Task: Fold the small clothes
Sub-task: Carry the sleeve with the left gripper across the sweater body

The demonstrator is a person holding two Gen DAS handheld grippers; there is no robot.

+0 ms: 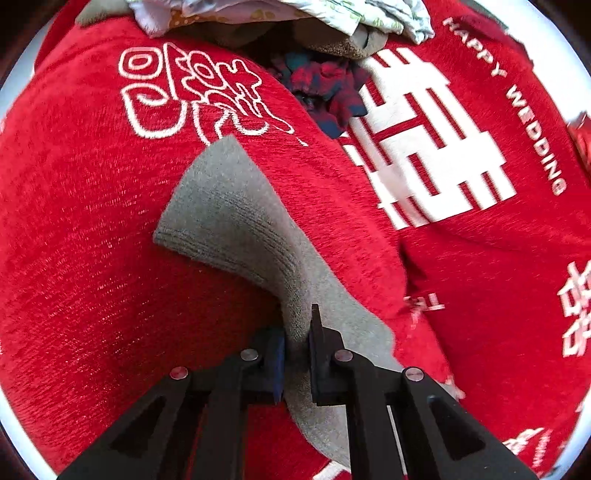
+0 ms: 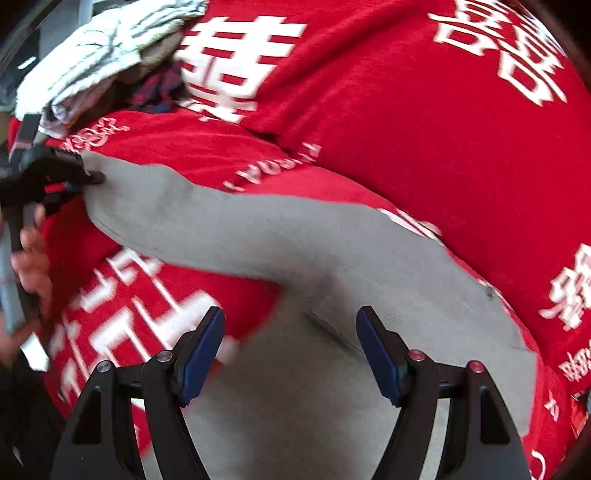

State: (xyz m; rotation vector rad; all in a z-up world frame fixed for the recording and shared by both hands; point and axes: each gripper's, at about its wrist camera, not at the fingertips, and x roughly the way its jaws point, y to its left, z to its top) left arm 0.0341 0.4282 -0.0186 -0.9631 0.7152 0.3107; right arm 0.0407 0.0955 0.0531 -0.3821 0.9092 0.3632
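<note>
red cloth [image 1: 81, 229]: it covers the whole surface, white wedding lettering all over, so that's your folding area. Can't tell if there's a table under it.
pile of clothes [image 1: 280, 14]: sits at the far edge, well apart from your work, leave it alone.
grey sock [image 2: 295, 258]: lies stretched across the red cloth between your two hands.
right gripper [image 2: 290, 350]: jaws wide, hovering over the sock's broad end, holding nothing. I'd pin that end before you fold.
left gripper [image 1: 297, 350]: jaws clamped on the sock's narrow end. Carry it straight over to the other end.
</note>
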